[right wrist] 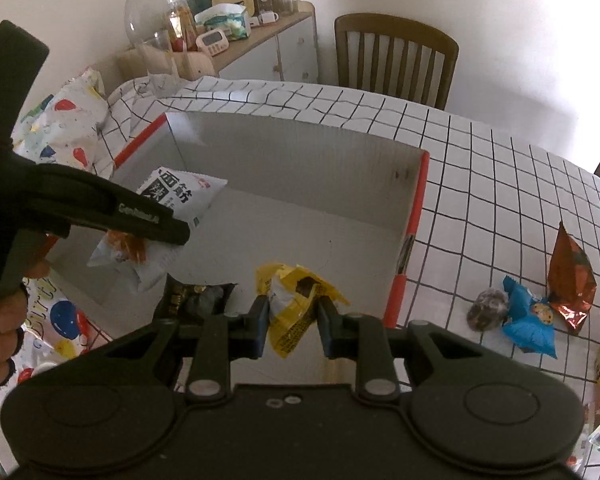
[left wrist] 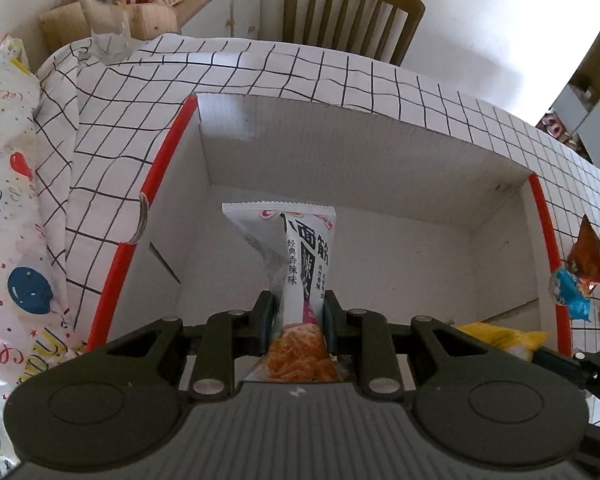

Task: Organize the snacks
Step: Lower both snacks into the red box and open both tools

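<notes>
Snacks are held in both grippers over the open white box (right wrist: 300, 168) with red edges, which stands on the grid-patterned tablecloth (right wrist: 500, 184). The left gripper (left wrist: 298, 312) is clenched on a white packet with black characters (left wrist: 300, 256), hanging inside the box near its left wall, while the right gripper (right wrist: 292, 320) grasps a crumpled yellow packet (right wrist: 296, 300) above the box's near edge, beside a dark packet (right wrist: 196, 296). More snacks, a blue packet (right wrist: 528, 320) and a brown-orange packet (right wrist: 572, 276), lie on the cloth beside the box's right wall.
</notes>
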Demonstrator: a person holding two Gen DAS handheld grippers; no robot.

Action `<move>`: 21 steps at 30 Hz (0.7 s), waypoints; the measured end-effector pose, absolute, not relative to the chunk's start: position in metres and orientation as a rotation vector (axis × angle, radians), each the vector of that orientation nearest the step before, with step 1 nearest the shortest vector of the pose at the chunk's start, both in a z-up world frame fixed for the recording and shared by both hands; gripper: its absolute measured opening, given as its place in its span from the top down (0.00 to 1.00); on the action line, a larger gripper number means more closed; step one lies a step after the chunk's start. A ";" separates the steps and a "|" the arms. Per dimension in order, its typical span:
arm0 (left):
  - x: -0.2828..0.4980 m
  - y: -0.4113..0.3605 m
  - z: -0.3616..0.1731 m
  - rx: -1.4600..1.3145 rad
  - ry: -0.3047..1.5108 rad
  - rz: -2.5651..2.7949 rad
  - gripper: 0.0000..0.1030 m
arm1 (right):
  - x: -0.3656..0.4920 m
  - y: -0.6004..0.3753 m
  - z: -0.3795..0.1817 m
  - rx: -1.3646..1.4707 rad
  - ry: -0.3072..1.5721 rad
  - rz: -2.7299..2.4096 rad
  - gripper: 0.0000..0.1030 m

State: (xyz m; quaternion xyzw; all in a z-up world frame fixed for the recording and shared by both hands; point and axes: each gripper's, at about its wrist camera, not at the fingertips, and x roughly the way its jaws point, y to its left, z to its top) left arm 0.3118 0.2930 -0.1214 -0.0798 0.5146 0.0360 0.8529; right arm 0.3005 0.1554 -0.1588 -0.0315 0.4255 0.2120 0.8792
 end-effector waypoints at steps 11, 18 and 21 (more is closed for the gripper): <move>0.309 0.292 -0.111 -0.154 1.041 0.069 0.31 | 0.300 0.154 -0.153 -0.035 0.885 0.433 0.69; 0.293 0.288 -0.096 -0.129 0.995 0.058 0.31 | 0.291 0.145 -0.144 -0.006 0.853 0.439 0.51; 0.284 0.285 -0.089 -0.107 0.974 0.059 0.31 | 0.284 0.140 -0.139 0.005 0.835 0.436 0.39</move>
